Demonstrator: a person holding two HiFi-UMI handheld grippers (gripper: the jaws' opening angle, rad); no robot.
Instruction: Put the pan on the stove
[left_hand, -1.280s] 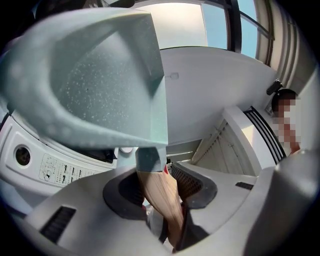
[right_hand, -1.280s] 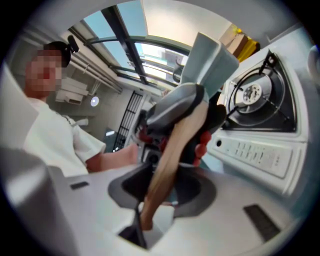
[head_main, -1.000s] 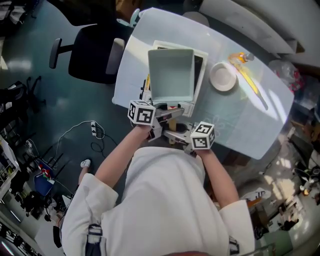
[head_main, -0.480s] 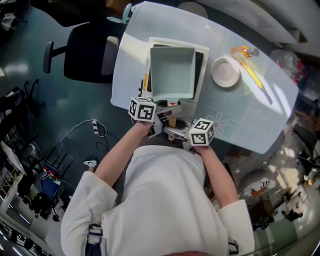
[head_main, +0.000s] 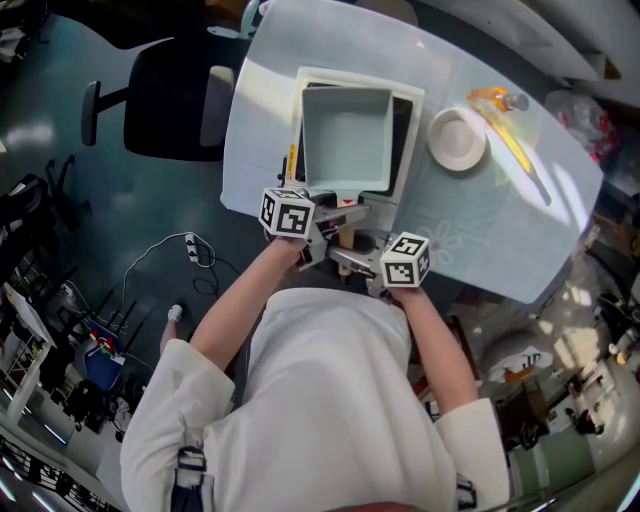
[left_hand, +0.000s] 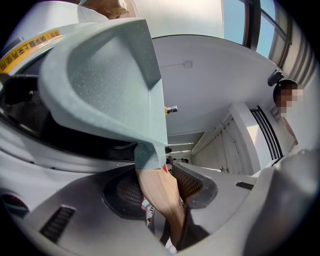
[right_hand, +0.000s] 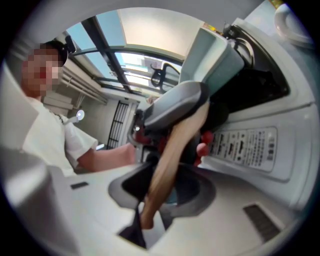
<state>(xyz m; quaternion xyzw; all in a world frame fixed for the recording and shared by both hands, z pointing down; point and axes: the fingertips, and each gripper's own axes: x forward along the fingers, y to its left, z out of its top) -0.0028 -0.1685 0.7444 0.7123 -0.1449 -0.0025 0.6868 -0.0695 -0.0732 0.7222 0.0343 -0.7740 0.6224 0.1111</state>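
Where the pan (head_main: 346, 140) sits: over the black top of the stove (head_main: 404, 120). It is square and pale green, open side up. Whether its base touches the glass cannot be told.
Stove: white casing, at the near-left corner of the tabletop (head_main: 480, 230); its control panel (right_hand: 247, 147) faces the near edge.
Wooden handle (head_main: 345, 238): runs from the pan's near side out past the stove's front, toward the person.
Left gripper (left_hand: 160, 187): jaws clamped on the wooden handle close to the pan, a mesh pad against each side of the wood.
Right gripper (right_hand: 167, 195): jaws clamped on the same handle, nearer its free end and behind the left gripper's hold.
Both grippers: side by side at the tabletop's near edge, marker cubes turned up, close to each other.
Plate (head_main: 457, 138): white and round, just beside the stove's right side, well in from the tabletop's edges.
Chair (head_main: 170, 95): dark, on the floor off the tabletop's left edge.
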